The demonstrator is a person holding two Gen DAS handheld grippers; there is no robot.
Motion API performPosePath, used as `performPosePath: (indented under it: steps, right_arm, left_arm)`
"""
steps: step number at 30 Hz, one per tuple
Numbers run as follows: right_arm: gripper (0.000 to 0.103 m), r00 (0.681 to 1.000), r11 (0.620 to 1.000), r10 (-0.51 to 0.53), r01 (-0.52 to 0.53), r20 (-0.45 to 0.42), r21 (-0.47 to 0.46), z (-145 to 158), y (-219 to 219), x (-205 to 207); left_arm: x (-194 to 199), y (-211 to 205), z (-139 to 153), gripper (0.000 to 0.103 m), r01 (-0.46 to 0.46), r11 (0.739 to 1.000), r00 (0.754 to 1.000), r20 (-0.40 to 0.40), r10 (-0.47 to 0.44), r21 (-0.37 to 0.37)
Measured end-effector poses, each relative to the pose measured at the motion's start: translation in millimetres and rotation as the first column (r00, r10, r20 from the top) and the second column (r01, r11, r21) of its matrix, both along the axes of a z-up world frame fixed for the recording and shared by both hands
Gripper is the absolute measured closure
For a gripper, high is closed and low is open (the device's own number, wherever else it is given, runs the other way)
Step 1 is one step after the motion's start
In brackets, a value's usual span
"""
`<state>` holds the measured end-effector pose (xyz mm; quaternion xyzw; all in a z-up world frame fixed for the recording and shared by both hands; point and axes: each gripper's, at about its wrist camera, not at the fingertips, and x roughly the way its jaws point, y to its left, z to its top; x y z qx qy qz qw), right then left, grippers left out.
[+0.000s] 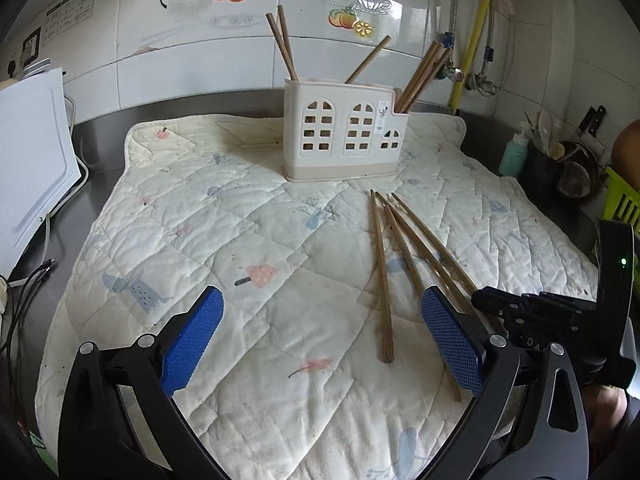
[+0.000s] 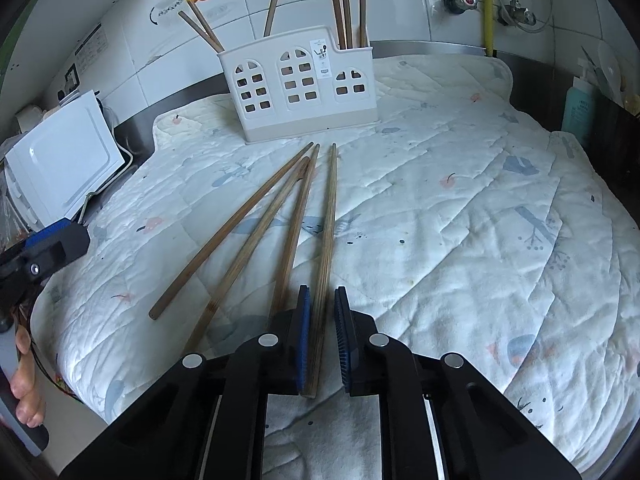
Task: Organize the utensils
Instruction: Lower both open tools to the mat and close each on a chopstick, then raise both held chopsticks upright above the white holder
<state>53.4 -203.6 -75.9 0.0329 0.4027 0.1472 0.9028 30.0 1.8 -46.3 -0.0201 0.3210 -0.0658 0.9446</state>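
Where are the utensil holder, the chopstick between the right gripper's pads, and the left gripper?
utensil holder [image 2: 300, 88], right wrist view, front wall with window cutouts.
chopstick between the right pads [image 2: 325, 240], right wrist view, mid shaft.
left gripper [image 1: 320, 320], left wrist view, midway between its open blue pads.

Soft daylight, sharp centres, glare on the wall tiles [image 1: 340, 8], fisheye-bent, dark-vignetted edges.

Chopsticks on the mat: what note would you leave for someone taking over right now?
Right gripper: shut on one chopstick, which lies on the mat.
Left gripper: open, empty, above the mat.
Done: stored chopsticks already stand in the holder.
Left: four loose chopsticks, the gripped one included, go into the holder.
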Motion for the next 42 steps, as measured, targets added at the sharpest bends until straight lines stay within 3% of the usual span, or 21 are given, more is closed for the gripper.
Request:
performPosePath:
  steps: [2, 5, 6, 14, 21, 28, 34, 42]
  right_arm:
    - [0.095, 1.000, 1.000, -0.002, 0.002, 0.002, 0.004, -0.1, -0.4, 0.0]
    - [0.096, 1.000, 1.000, -0.005, 0.005, 0.005, 0.006, 0.9, -2.2, -1.1]
    - [0.096, 1.000, 1.000, -0.008, 0.008, 0.009, 0.004, 1.3, -2.9, -1.8]
    - [0.096, 0.999, 0.999, -0.030, 0.031, 0.031, -0.008, 6.2, -12.4, -6.1]
    - [0.096, 0.997, 0.999, -0.045, 0.045, 0.060, 0.002, 16.0, -19.7, -9.6]
    - [0.096, 0.994, 0.999, -0.047, 0.047, 0.098, 0.004, 29.6, -21.9, -12.8]
    - [0.096, 0.993, 0.999, -0.049, 0.048, 0.106, 0.012, 33.2, -22.5, -13.7]
    - [0.096, 0.989, 0.998, -0.054, 0.052, 0.137, 0.019, 46.1, -26.8, -18.3]
  left_arm:
    - [0.6, -8.2, -5.3, 0.010, 0.018, 1.000, 1.000, -0.008, -0.017, 0.020]
    - [3.3, -19.6, -13.7, 0.032, 0.064, 0.997, 0.997, -0.036, -0.063, 0.037]
    - [4.6, -22.2, -17.6, 0.039, 0.079, 0.996, 0.996, -0.049, -0.078, 0.029]
    - [22.1, -32.1, -41.5, 0.067, 0.131, 0.991, 0.983, -0.126, -0.134, -0.035]
    - [32.7, -37.0, -49.6, 0.079, 0.155, 0.985, 0.977, -0.139, -0.164, -0.076]
    - [37.4, -41.4, -52.7, 0.083, 0.158, 0.984, 0.976, -0.139, -0.168, -0.077]
    - [44.4, -41.5, -53.2, 0.098, 0.140, 0.989, 0.978, -0.149, -0.146, -0.053]
    - [40.9, -28.6, -34.5, 0.098, 0.094, 0.991, 0.989, -0.107, -0.104, -0.100]
